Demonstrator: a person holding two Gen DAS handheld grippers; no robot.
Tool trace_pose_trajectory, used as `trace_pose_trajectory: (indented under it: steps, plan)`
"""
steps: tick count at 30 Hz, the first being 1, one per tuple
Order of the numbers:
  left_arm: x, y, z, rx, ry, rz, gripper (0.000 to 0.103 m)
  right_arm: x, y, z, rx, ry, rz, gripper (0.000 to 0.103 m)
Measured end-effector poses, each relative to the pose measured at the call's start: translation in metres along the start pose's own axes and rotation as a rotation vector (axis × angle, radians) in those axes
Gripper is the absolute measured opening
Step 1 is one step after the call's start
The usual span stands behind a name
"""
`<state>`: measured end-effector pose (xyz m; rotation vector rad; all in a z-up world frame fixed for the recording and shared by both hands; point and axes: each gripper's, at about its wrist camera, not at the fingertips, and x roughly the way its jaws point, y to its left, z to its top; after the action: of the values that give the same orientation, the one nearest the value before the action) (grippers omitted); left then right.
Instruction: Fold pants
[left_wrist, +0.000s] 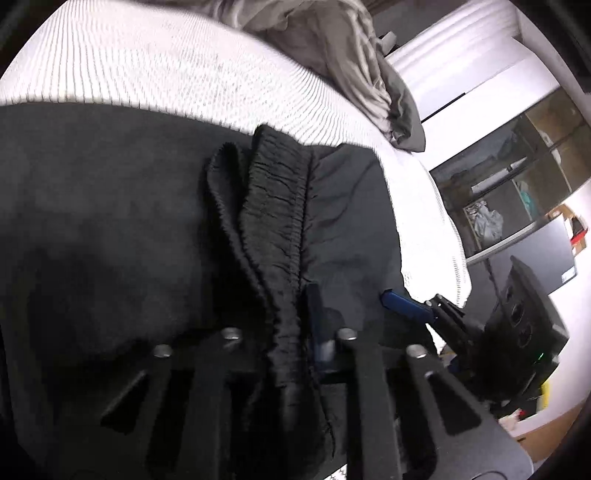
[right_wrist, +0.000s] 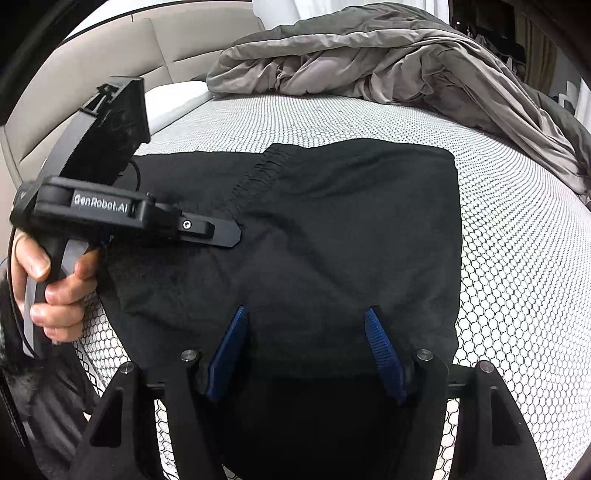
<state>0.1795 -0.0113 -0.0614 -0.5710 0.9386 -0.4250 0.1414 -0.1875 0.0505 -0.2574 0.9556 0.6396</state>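
Black pants (right_wrist: 332, 229) lie folded on the white patterned mattress (right_wrist: 517, 258). In the left wrist view the elastic waistband (left_wrist: 280, 206) runs up between my left gripper's fingers. My left gripper (left_wrist: 291, 325) is shut on the waistband; it also shows in the right wrist view (right_wrist: 221, 232), held by a hand at the pants' left edge. My right gripper (right_wrist: 306, 317) is open, its blue pads (right_wrist: 229, 347) resting over the near part of the pants, holding nothing. The right gripper's blue fingertip shows in the left wrist view (left_wrist: 402, 302) by the pants' right edge.
A crumpled grey duvet (right_wrist: 369, 59) lies along the far side of the bed. A beige headboard (right_wrist: 92, 74) stands at the left. In the left wrist view, shelves (left_wrist: 517, 177) and a dark monitor (left_wrist: 532, 251) stand beyond the mattress edge.
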Motion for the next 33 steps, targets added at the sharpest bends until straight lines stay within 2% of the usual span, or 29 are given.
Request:
trace_pose_trajectory:
  steps: [3, 7, 8, 10, 12, 15, 18, 19, 22, 24, 25, 27, 33]
  plan:
    - [-0.028, -0.008, 0.001, 0.059, -0.072, 0.016, 0.009, -0.004, 0.001, 0.007, 0.012, -0.038, 0.023, 0.068]
    - [-0.084, 0.006, 0.007, 0.07, -0.199, 0.075, 0.009, -0.01, -0.002, 0.015, 0.059, -0.077, 0.053, 0.068]
    - [-0.096, 0.012, 0.006, 0.071, -0.212, 0.103, 0.009, -0.008, -0.003, 0.017, 0.071, -0.073, 0.056, 0.068]
    - [-0.114, 0.03, 0.001, 0.075, -0.229, 0.224, 0.009, -0.002, -0.005, 0.019, 0.092, -0.048, 0.051, 0.068]
    - [-0.118, 0.06, -0.001, 0.015, -0.193, 0.316, 0.009, 0.007, -0.006, 0.019, 0.101, -0.005, 0.026, 0.068]
    - [-0.108, 0.088, -0.001, -0.061, -0.124, 0.298, 0.018, 0.019, -0.008, 0.017, 0.118, 0.053, 0.02, 0.068]
    - [-0.115, 0.088, 0.0, -0.072, -0.131, 0.293, 0.021, 0.017, -0.009, 0.018, 0.126, 0.053, 0.029, 0.068]
    - [-0.12, 0.086, 0.0, -0.071, -0.144, 0.3, 0.022, 0.015, -0.01, 0.018, 0.13, 0.049, 0.033, 0.068]
    - [-0.139, 0.078, 0.001, -0.055, -0.225, 0.33, 0.035, 0.008, -0.016, 0.014, 0.157, 0.046, 0.072, 0.068]
    - [-0.148, 0.074, 0.003, -0.05, -0.276, 0.383, 0.037, 0.004, -0.018, 0.008, 0.187, 0.052, 0.104, 0.068]
    - [-0.151, 0.07, 0.004, -0.041, -0.3, 0.415, 0.037, 0.002, -0.019, 0.004, 0.2, 0.061, 0.125, 0.068]
    - [-0.155, 0.059, 0.003, -0.008, -0.321, 0.429, 0.038, -0.004, -0.018, -0.008, 0.22, 0.065, 0.15, 0.068]
    - [-0.152, 0.034, -0.006, 0.115, -0.27, 0.361, 0.043, -0.018, -0.021, -0.032, 0.315, 0.04, 0.307, 0.066]
